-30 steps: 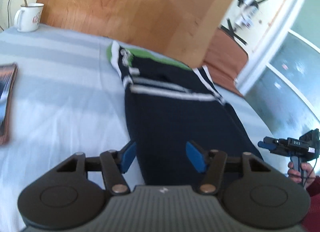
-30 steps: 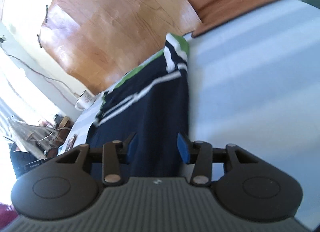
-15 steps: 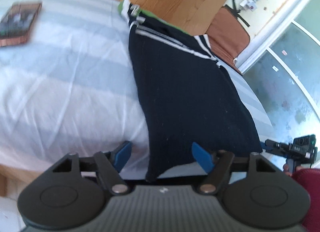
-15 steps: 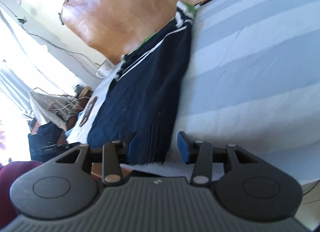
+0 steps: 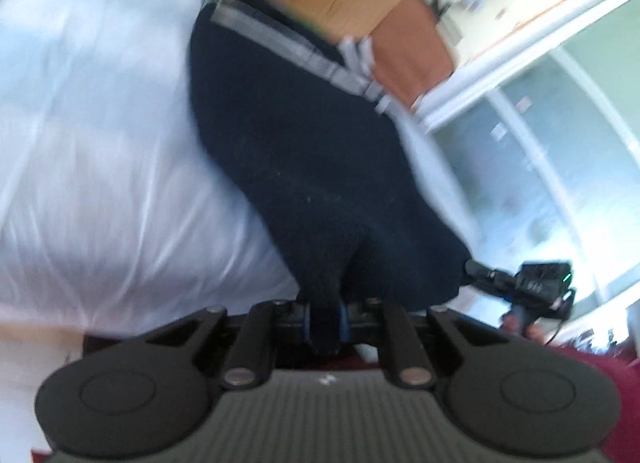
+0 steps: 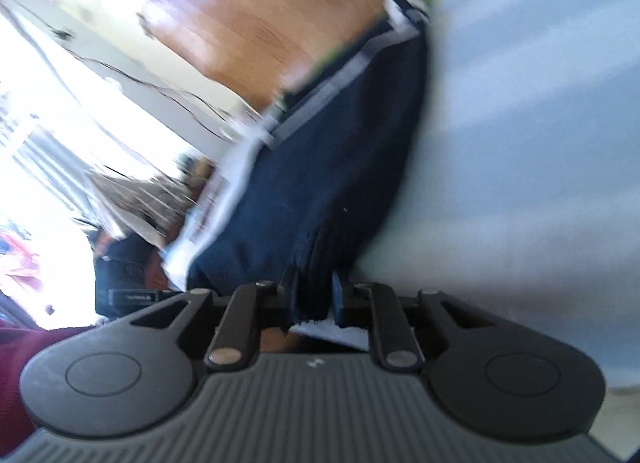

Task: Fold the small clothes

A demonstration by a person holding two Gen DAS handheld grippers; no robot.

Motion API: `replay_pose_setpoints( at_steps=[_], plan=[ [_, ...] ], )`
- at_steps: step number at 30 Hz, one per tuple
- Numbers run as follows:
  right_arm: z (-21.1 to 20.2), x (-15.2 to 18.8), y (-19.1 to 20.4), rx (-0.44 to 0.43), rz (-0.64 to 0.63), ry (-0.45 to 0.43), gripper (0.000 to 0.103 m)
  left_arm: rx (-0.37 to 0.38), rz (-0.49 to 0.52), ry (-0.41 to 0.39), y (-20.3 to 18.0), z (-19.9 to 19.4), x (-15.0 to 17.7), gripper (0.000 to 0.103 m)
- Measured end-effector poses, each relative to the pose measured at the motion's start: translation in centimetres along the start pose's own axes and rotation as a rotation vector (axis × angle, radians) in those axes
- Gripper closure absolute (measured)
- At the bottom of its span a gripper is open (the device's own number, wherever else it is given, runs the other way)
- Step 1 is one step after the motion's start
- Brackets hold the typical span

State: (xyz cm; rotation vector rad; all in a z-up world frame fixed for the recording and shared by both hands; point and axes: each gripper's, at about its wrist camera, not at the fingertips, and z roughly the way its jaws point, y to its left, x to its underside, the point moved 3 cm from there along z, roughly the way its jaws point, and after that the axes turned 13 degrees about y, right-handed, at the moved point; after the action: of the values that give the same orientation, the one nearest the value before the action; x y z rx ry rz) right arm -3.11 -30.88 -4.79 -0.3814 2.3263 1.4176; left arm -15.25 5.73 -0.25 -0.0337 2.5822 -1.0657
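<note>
Left wrist view: the left claw has just closed, pinching the near hem of a dark sweater lying flat on a striped bed; the right claw is at the other corner.

Right wrist view: it has just closed on the ribbed hem. No fold looks made yet; nothing obstructs.

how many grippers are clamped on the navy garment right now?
2. The left gripper pinches the near left corner of the navy garment; the right gripper pinches its near right corner, ribbed hem between the pads. Both have just been closing on the cloth.
</note>
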Motion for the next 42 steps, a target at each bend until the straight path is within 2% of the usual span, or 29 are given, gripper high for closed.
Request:
replay_pose_setpoints(
  at_steps=[3, 8, 10, 12, 14, 15, 17, 18, 20, 21, 26, 29, 30, 31, 32, 33, 34, 36, 39, 42],
  plan=[
    [-0.8, -3.2, 1.1, -0.013, -0.037, -0.094, 0.085, 0.041, 0.008, -0.118, -0.7, -2.0, -2.5, 0.092],
    [1.0, -10.6, 0.6, 0.037, -0.049, -0.160, 0.085, 0.078, -0.041, -0.252, 0.2, -3.1, -9.4, 0.092],
    [2.9, -14.0, -0.6, 0.107, -0.029, -0.194, 0.085, 0.023, -0.067, -0.295, 1.1, -2.6, -12.8, 0.089],
    [4.7, -17.4, -3.1, 0.194, 0.052, -0.281, 0.079, -0.065, -0.143, -0.311, 2.9, -1.3, -16.0, 0.082],
    [5.6, -19.2, -5.3, 0.283, 0.125, -0.309, 0.051, -0.152, -0.204, -0.314, 4.1, -0.6, -17.8, 0.078],
    [5.5, -19.5, -6.1, 0.302, 0.162, -0.307, 0.051, -0.153, -0.218, -0.314, 4.5, -0.6, -17.8, 0.075],
    [4.8, -18.6, -6.0, 0.241, 0.118, -0.298, 0.051, -0.150, -0.172, -0.324, 4.4, -1.4, -16.8, 0.060],
    [4.4, -18.1, -5.6, 0.244, 0.081, -0.295, 0.050, -0.193, -0.148, -0.341, 4.4, -1.9, -16.3, 0.050],
    [4.0, -16.9, -4.7, 0.267, 0.002, -0.259, 0.049, -0.264, -0.103, -0.341, 4.3, -2.1, -16.0, 0.048],
    [4.1, -16.5, -4.6, 0.267, -0.022, -0.232, 0.049, -0.272, -0.083, -0.317, 4.3, -1.9, -16.1, 0.048],
    [5.6, -15.2, -4.5, 0.266, -0.046, -0.125, 0.049, -0.279, -0.004, -0.211, 3.6, 1.0, -17.0, 0.051],
    [6.4, -14.5, -5.3, 0.258, -0.023, -0.091, 0.051, -0.326, 0.026, -0.182, 3.3, 2.4, -16.9, 0.054],
    [6.5, -14.3, -5.6, 0.237, -0.008, -0.084, 0.056, -0.336, 0.037, -0.182, 3.2, 2.5, -16.9, 0.064],
    [6.5, -14.1, -5.9, 0.215, 0.002, -0.076, 0.060, -0.338, 0.039, -0.177, 3.3, 2.4, -16.7, 0.081],
    [6.7, -13.8, -6.2, 0.193, 0.014, -0.062, 0.070, -0.330, 0.031, -0.168, 3.5, 2.5, -16.7, 0.089],
    [6.7, -13.4, -6.2, 0.176, 0.026, -0.052, 0.086, -0.323, 0.020, -0.181, 3.7, 2.3, -16.5, 0.091],
    [6.8, -13.2, -6.2, 0.162, 0.042, -0.052, 0.089, -0.329, 0.013, -0.199, 3.6, 2.0, -16.5, 0.093],
    [5.9, -13.4, -5.0, 0.149, 0.024, -0.088, 0.090, -0.366, 0.029, -0.250, 3.1, 1.2, -16.4, 0.094],
    [4.3, -15.5, -2.7, 0.130, -0.024, -0.188, 0.091, -0.385, 0.050, -0.330, 2.3, -0.3, -16.8, 0.094],
    [4.6, -18.0, -2.2, 0.178, -0.057, -0.233, 0.091, -0.394, 0.015, -0.360, 3.0, -0.7, -18.2, 0.094]
  ],
)
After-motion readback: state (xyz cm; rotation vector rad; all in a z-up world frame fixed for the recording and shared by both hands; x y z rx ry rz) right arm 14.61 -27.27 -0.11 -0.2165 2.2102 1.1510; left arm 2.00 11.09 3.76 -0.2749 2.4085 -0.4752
